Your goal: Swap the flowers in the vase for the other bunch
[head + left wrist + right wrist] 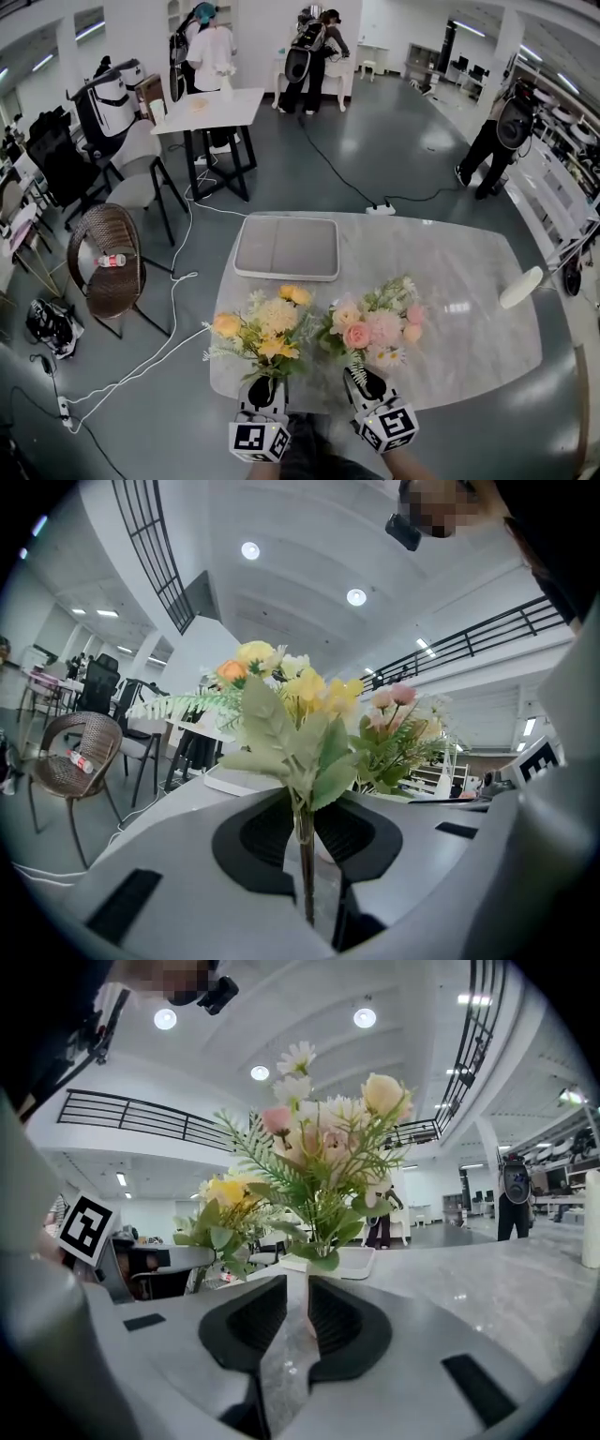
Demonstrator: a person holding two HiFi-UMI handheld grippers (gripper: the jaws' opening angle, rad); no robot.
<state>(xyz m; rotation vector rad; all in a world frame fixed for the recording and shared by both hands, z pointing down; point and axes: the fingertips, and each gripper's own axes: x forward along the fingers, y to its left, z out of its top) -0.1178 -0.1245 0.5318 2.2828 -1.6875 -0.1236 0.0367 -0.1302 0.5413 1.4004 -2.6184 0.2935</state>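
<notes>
A yellow and orange bunch [263,330] is on the left side of the marble table [459,319]. Its thin stems [304,855] run down between the narrow jaws of my left gripper [263,380], which is shut on them. To its right stands a pink and cream bunch [375,328]. A pale whitish base [308,1299] under its leaves sits between the tips of my right gripper [359,375], whose jaws are narrow around it. I cannot tell whether that pale part is a vase neck or bound stems. Both grippers point almost level, side by side at the near table edge.
A grey rectangular tray [286,247] lies at the table's far side, behind the bunches. A white object [521,287] rests at the right edge. A wicker chair [111,253] stands to the left on the floor with cables. People work at distant tables.
</notes>
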